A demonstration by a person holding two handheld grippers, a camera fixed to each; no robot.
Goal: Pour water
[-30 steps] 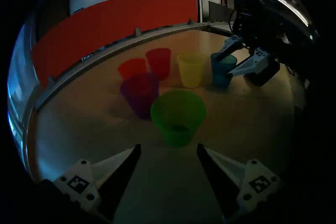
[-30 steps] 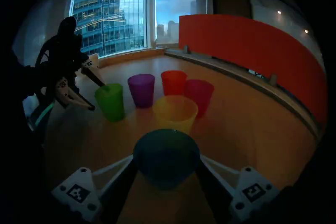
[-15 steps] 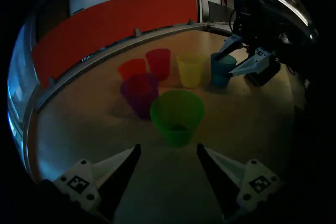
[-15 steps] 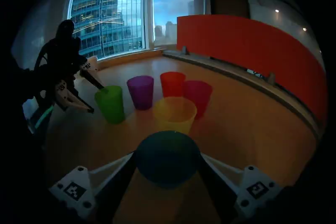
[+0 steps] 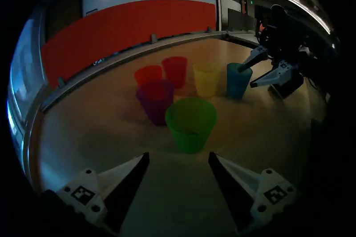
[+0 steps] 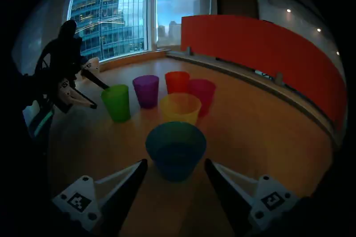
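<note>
Right gripper view puts the upright blue cup (image 6: pixel 175 156) straight ahead of the right gripper (image 6: pixel 175 161), its jaws spread and empty; the left gripper (image 5: pixel 178 153), also spread, sits well beyond that cup.

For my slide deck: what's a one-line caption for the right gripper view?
Open right hand-held gripper faces a blue cup on a wooden table, yellow cup just behind.

Dim room, daylight from windows (image 6: pixel 111 19), small ceiling lights, dark fisheye edges, silhouetted person (image 6: pixel 62 68)
</note>
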